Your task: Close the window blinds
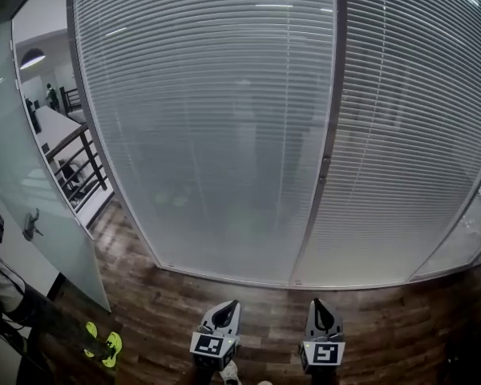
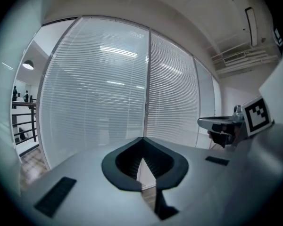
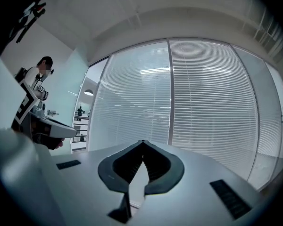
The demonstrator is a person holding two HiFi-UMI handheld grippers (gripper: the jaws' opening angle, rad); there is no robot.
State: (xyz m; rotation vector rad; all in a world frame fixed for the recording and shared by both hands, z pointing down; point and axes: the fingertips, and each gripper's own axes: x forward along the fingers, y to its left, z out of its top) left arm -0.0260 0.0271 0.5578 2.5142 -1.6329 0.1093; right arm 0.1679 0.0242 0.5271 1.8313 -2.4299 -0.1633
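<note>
White slatted window blinds [image 1: 208,119] hang over the tall glass panes ahead, split by a grey upright frame [image 1: 326,159]. Their slats are tilted partly open, so dim shapes show through. Both grippers are held low in front of the blinds and apart from them. My left gripper [image 1: 229,304] has its jaws together at the tip with nothing between them. My right gripper [image 1: 317,302] is likewise shut and empty. The left gripper view has the blinds [image 2: 99,93] beyond the left gripper [image 2: 142,139]. The right gripper view shows them [image 3: 203,93] past the right gripper [image 3: 142,142].
A frosted glass panel [image 1: 20,191] with a handle [image 1: 30,227] stands at the left, a dark railing [image 1: 78,163] behind it. The floor [image 1: 160,303] is wood plank. A person [image 3: 40,76] stands at the left, yellow-green shoes [image 1: 104,343] near my left gripper.
</note>
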